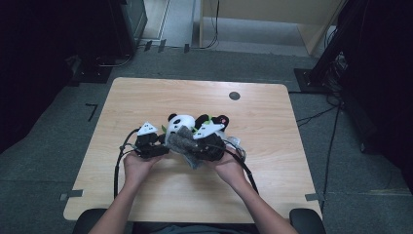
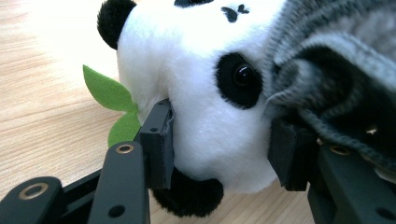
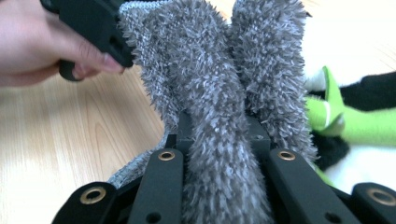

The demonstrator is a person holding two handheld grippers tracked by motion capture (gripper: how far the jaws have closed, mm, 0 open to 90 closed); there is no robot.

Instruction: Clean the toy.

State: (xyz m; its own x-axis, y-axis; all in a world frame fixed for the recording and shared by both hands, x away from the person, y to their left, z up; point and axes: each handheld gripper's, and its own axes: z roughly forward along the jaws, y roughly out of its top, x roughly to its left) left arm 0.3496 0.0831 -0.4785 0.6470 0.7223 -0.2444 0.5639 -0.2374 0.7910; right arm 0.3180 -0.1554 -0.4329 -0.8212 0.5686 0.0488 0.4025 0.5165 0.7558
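Both forearms are reaching in from the bottom edge, hands side by side mid-table. The left gripper (image 2: 217, 135) is squeezing the head of the black-and-white plush panda (image 2: 201, 93). The right gripper (image 3: 217, 154) is clamping a fuzzy grey knitted cloth (image 3: 219, 84) that's draping over the panda. Everything's sitting on a light wooden table (image 1: 146, 92), grey carpet (image 1: 44, 126) around it.

White panda toy (image 2: 205, 126) with black ears and eye patches, green felt leaves (image 2: 112, 100), fuzzy grey cloth (image 3: 219, 93), pale wood-grain table (image 1: 146, 97)
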